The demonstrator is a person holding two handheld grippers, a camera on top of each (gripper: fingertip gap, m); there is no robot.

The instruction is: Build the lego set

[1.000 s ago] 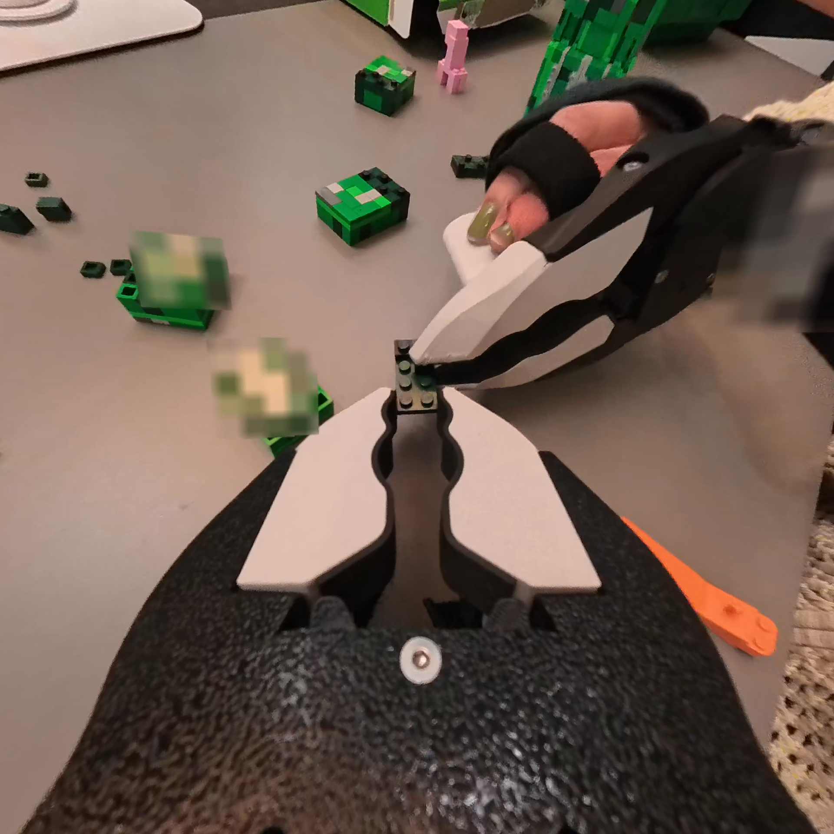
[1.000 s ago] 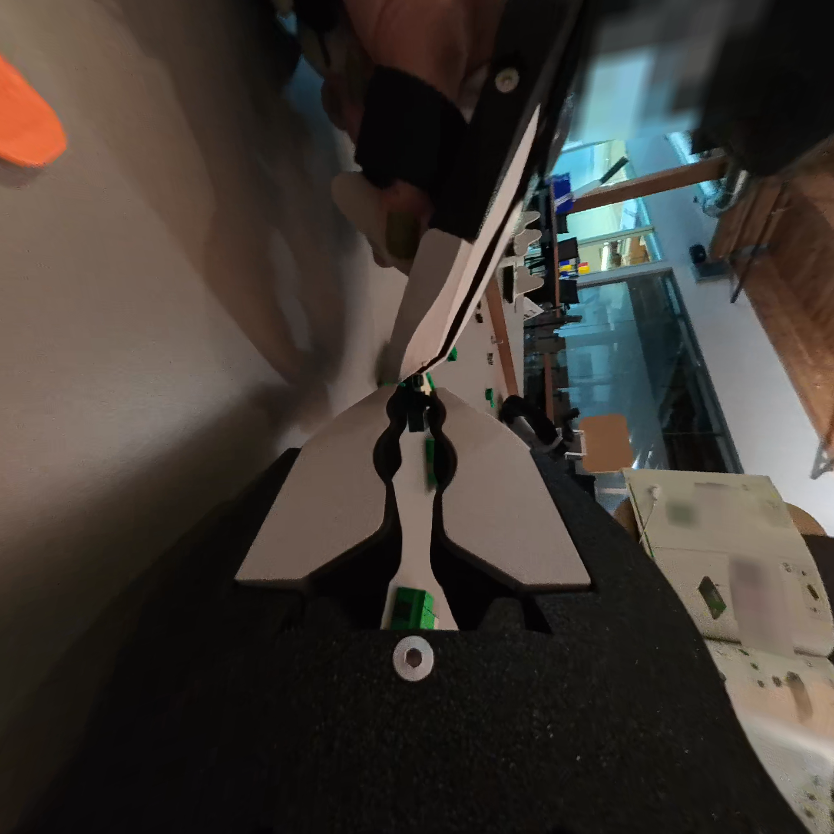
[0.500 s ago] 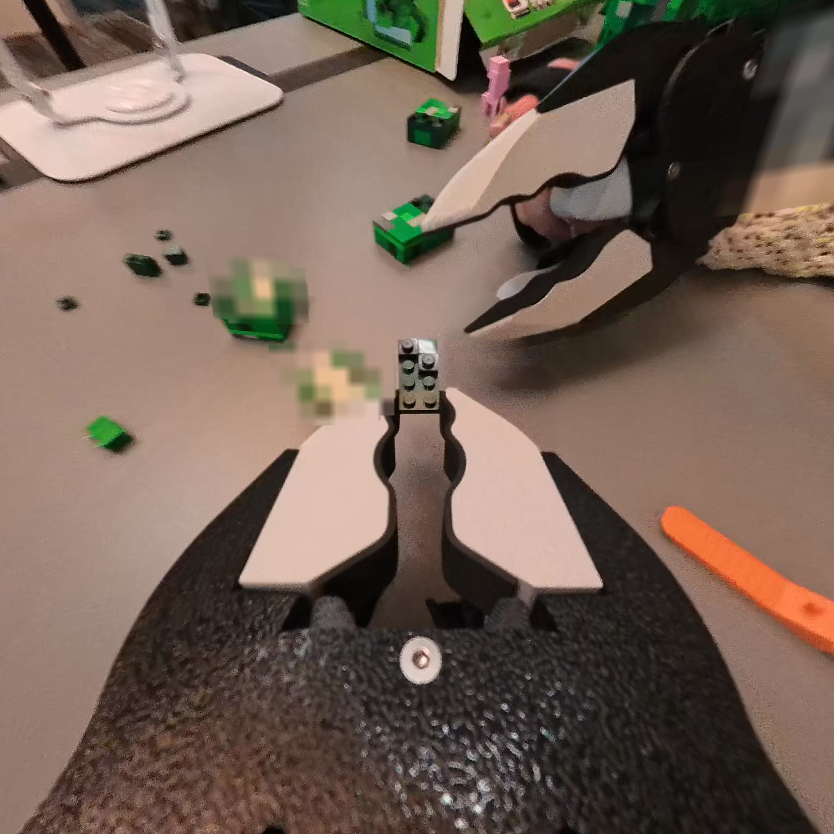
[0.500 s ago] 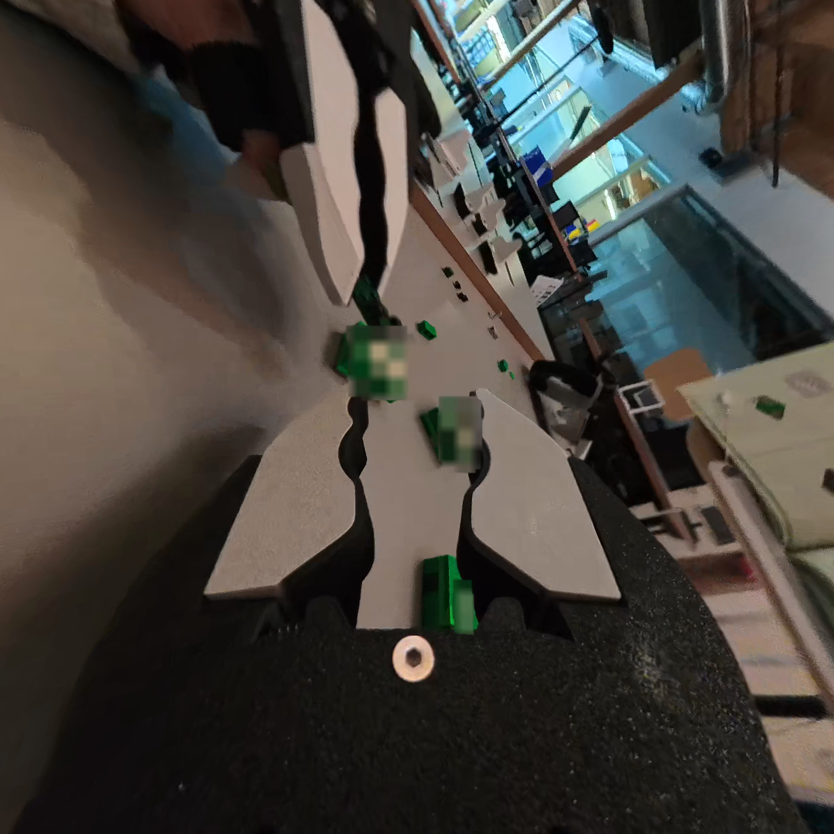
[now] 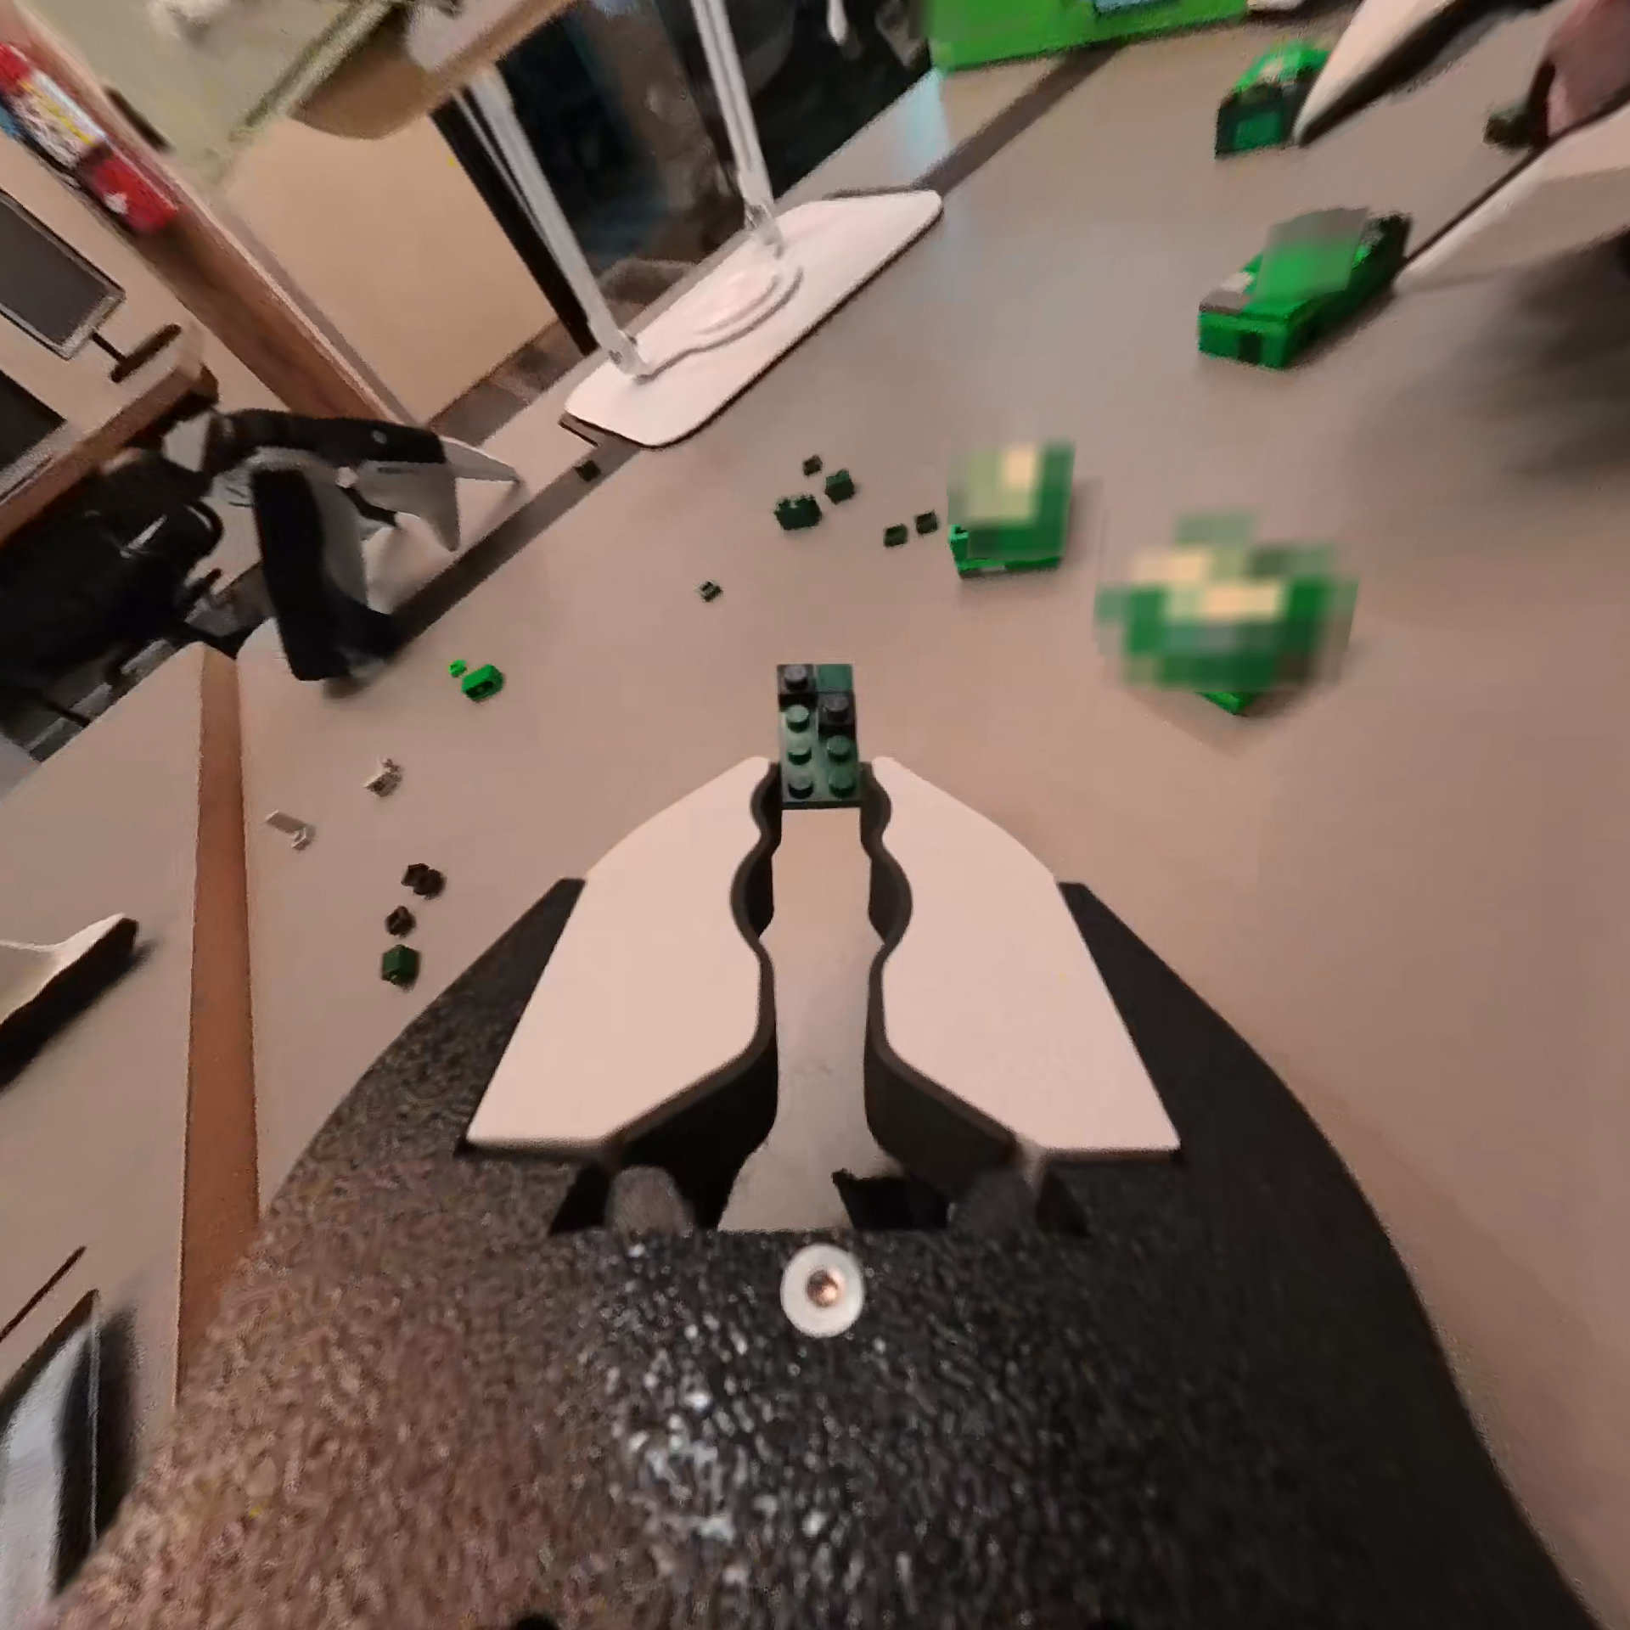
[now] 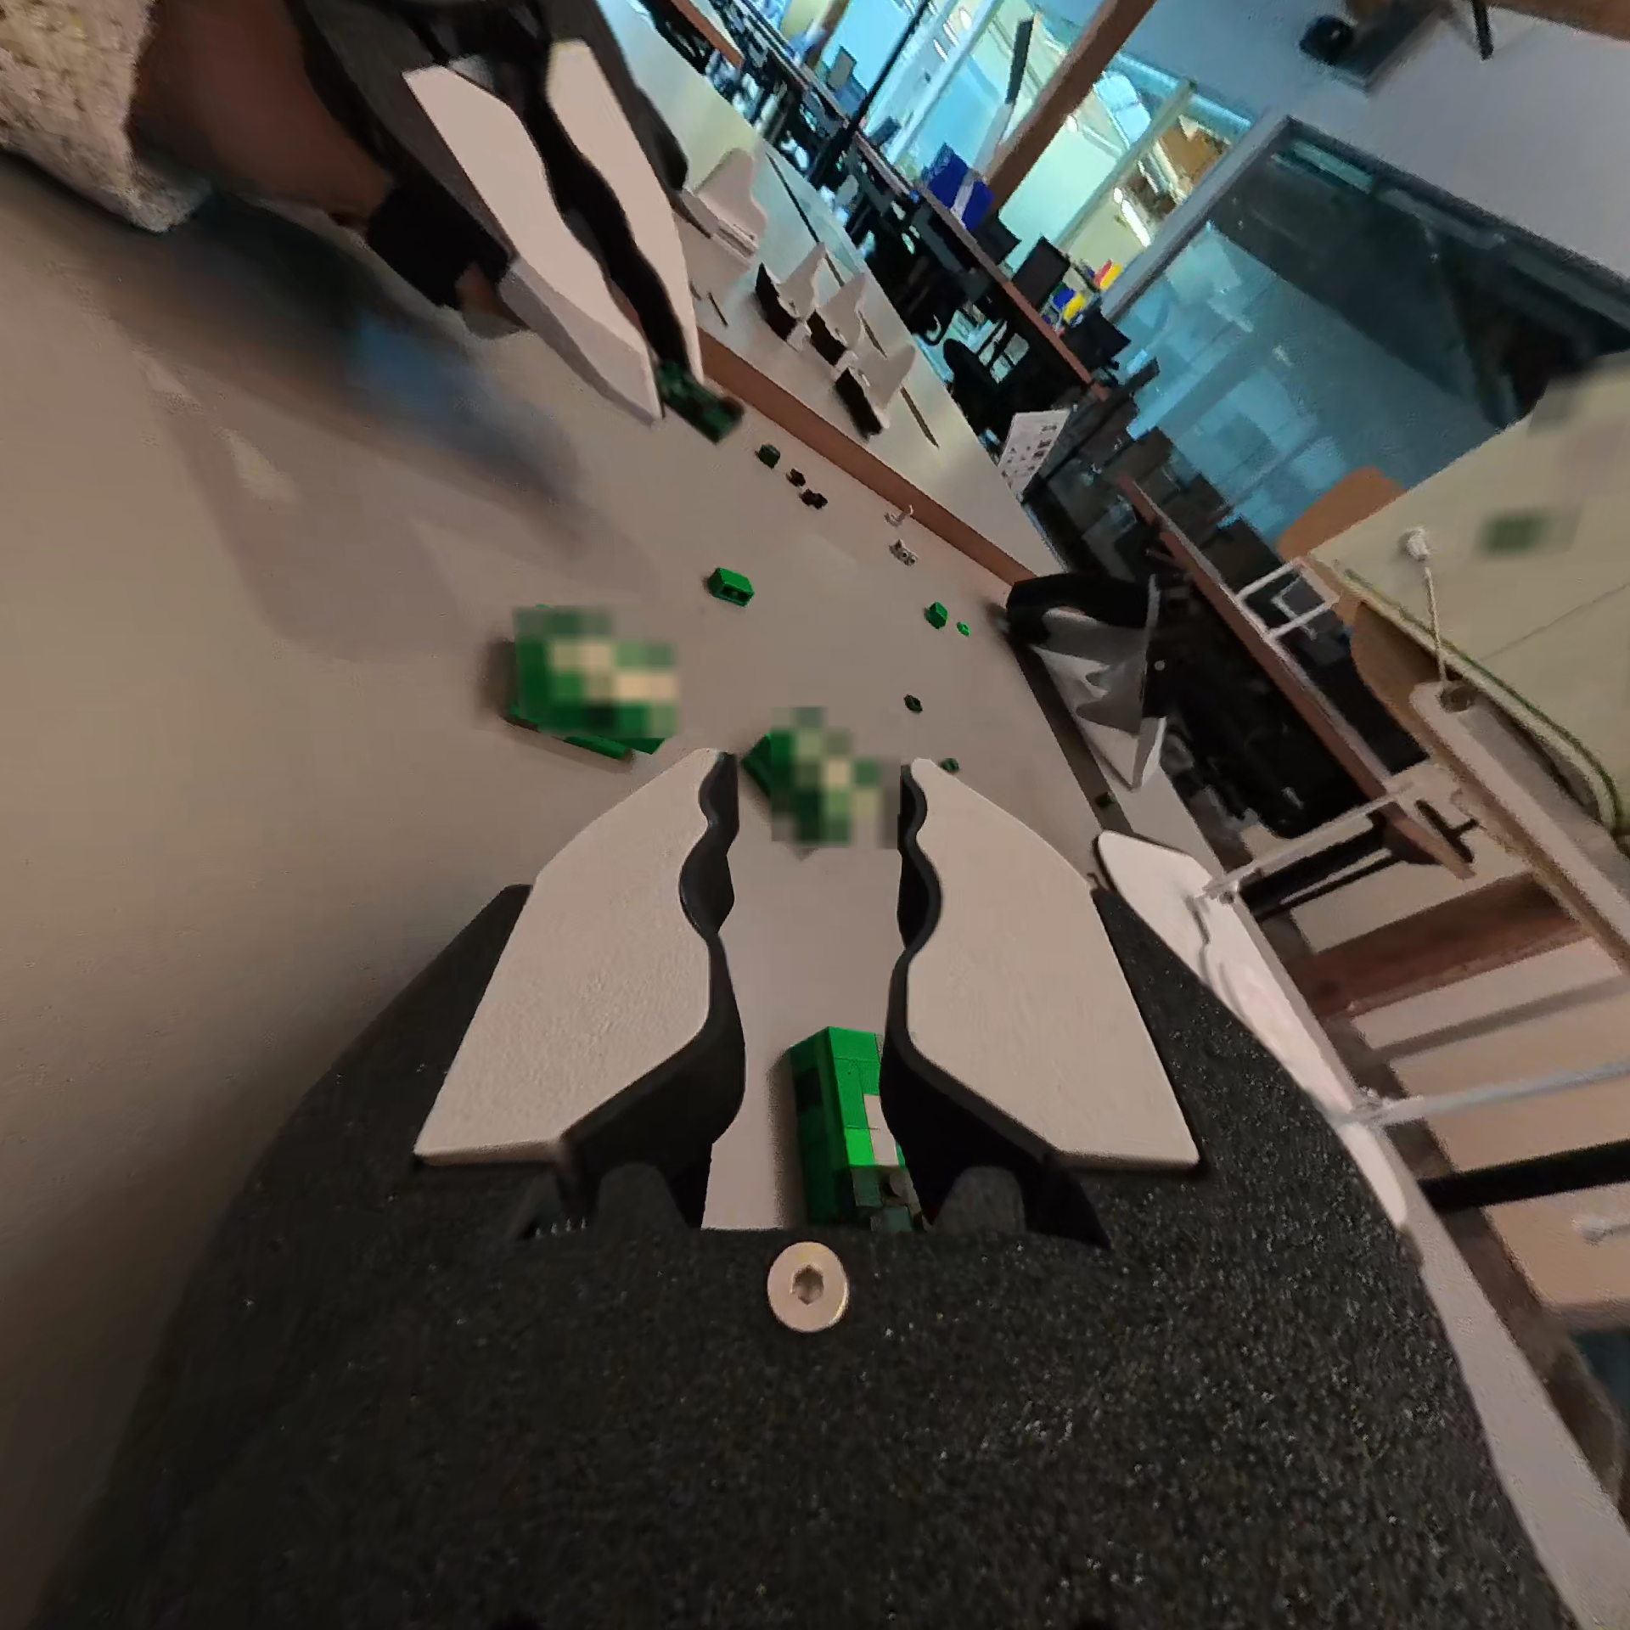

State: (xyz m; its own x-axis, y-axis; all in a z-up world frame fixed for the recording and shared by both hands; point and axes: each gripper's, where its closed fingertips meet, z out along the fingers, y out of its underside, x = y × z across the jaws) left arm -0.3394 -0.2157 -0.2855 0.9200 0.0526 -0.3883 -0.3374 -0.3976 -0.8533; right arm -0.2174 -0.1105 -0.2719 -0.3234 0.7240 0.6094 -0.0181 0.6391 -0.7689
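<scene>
Pinching a dark green plate stack (image 5: 818, 739) at their tips, left tongs (image 5: 820, 776) above the grey surface (image 5: 1235, 882), right tongs (image 6: 816, 776) parted and empty, loose green bricks (image 5: 481, 679) at ten o'clock.

Hand-held grippers in use: two, the left hand-held gripper (image 5: 820, 776) and the right hand-held gripper (image 6: 816, 785).
Spare gripper lying at the bench edge: one (image 5: 353, 494).
Bench: one (image 5: 1235, 882).
Small stack of dark green plates pinched at the left tips: one (image 5: 818, 736).
Green built blocks on the bench in the left wrist view: four, the far block (image 5: 1266, 88), the block near the right edge (image 5: 1270, 309) and two under mosaic patches.
Bright green loose brick: one (image 5: 481, 679).
Small dark loose pieces: about a dozen, too blurred to count exactly.
White flat stand base: one (image 5: 758, 309).
</scene>
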